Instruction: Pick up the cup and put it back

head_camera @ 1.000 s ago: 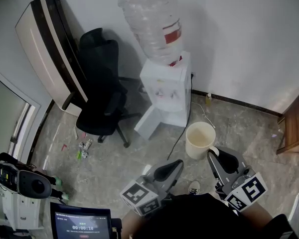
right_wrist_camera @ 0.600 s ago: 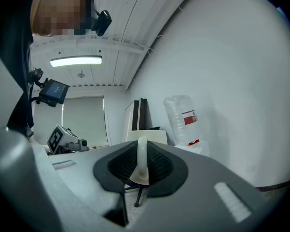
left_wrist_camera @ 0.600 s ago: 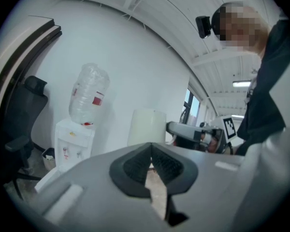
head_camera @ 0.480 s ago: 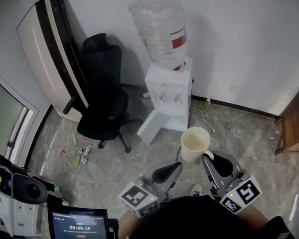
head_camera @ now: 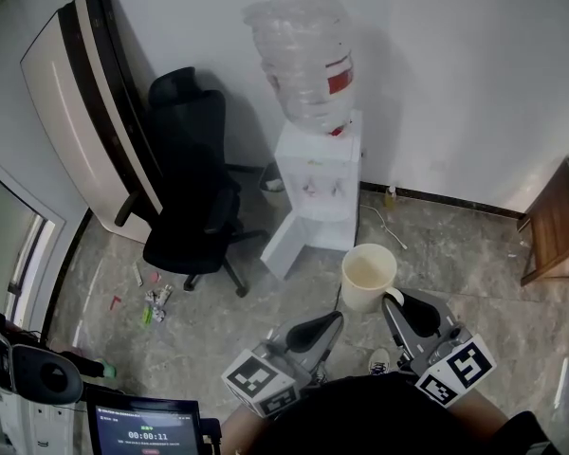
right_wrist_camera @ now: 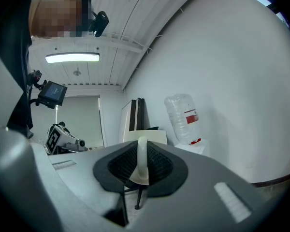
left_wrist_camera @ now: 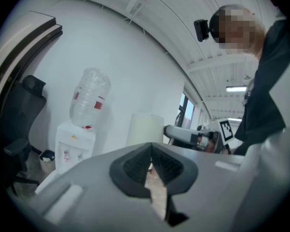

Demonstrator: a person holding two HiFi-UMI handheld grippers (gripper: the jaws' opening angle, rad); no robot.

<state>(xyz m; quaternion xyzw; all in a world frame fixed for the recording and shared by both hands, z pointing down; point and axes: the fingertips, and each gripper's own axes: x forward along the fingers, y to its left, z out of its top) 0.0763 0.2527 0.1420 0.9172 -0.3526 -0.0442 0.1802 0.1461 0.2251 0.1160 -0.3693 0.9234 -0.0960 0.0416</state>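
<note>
The marbled floor point(head_camera: 218, 316) is open in the middle, hemmed by a tall white cabinet unit point(head_camera: 76, 102) leaning along the left wall. A black office chair point(head_camera: 190, 197) stands beside it, and a wooden cabinet point(head_camera: 555, 226) at the right edge. A white water dispenser point(head_camera: 318, 188) with an upturned bottle point(head_camera: 303, 60) stands against the back wall. The cream cup point(head_camera: 368, 275) hangs upright in the air above the floor, near the dispenser's front and apart from it. The right gripper point(head_camera: 396, 301) is clenched on the cup's handle point(right_wrist_camera: 141, 158), which stands upright between its pads. The left gripper point(head_camera: 334, 320) sits just left of the cup, not touching it. Its pads meet at the tips with nothing between them.
</note>
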